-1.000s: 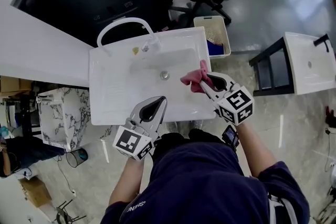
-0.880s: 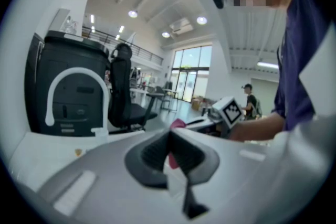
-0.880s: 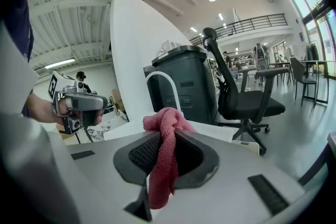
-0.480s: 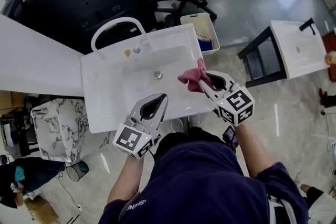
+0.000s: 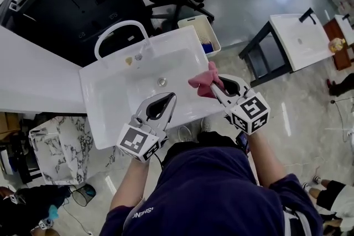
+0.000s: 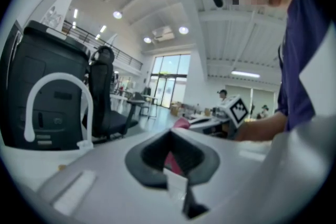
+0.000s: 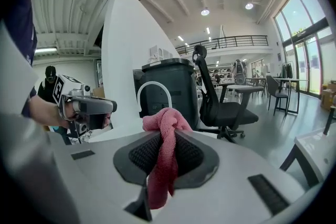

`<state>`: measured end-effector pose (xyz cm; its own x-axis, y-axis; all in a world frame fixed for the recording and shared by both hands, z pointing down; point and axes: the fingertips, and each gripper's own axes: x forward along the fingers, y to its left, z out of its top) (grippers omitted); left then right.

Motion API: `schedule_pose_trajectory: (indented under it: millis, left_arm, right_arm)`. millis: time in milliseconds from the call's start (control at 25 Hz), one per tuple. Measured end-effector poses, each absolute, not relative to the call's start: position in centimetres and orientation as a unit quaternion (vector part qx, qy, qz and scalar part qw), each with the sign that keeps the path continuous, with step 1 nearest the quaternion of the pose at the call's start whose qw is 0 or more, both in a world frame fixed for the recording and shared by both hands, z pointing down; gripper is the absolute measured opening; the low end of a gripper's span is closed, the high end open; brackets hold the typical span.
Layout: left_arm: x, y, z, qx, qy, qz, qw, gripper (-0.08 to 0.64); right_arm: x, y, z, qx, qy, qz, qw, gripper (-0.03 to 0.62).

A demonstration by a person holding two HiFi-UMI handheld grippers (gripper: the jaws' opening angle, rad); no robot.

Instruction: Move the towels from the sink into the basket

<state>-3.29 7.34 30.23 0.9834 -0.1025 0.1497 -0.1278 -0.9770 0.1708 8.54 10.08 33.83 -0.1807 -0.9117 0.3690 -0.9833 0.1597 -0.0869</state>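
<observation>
"Over the sink's (image 5: 105, 98) near right edge, what has that right hand-held gripper (image 5: 214, 88) got?"

"A pink towel (image 5: 202, 80), pinched mid-fold between narrow jaws, bunched above them and drooping below. The left hand-held gripper (image 5: 170, 99) hangs by the near edge, jaws together, nothing in them that I can see."

"Will it hold?"

"I'd say so. It's soft, light, limp cloth. A grip through the bunched middle suits it; a corner might trail and snag."

"And the basket (image 5: 193, 19)?"

"On the floor past the far right corner, well apart from the towel."
</observation>
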Motion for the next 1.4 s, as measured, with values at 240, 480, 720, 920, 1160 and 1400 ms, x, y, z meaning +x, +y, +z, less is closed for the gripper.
schedule_pose_trajectory:
  millis: [240, 480, 720, 920, 1160, 1400]
  left_arm:
    - [-2.4, 6.2, 29.7, 0.993, -0.056, 0.063, 0.088, 0.003]
    - [0.9, 5.6, 29.8, 0.992, -0.065, 0.073, 0.082, 0.003]
    - [6.2, 4.4, 30.0, 0.989, -0.093, 0.089, 0.080, 0.003]
    - [10.9, 3.4, 31.1, 0.984, -0.115, 0.106, 0.089, 0.003]
    - [15.8, 2.1, 32.2, 0.978, -0.134, 0.124, 0.100, 0.003]
    - [19.3, 0.7, 33.0, 0.972, -0.157, 0.138, 0.110, 0.003]
  right_arm:
    - [10.2, 9.4, 32.1, 0.641, -0.746, 0.132, 0.123, 0.062]
    - [13.6, 8.6, 32.3, 0.634, -0.754, 0.130, 0.113, 0.062]
    - [19.0, 6.5, 33.3, 0.610, -0.773, 0.139, 0.103, 0.062]
    - [25.1, 4.5, 34.3, 0.597, -0.782, 0.149, 0.100, 0.061]
    - [31.9, 1.7, 35.7, 0.594, -0.782, 0.166, 0.088, 0.062]
    - [36.3, -0.9, 37.5, 0.581, -0.788, 0.187, 0.082, 0.062]
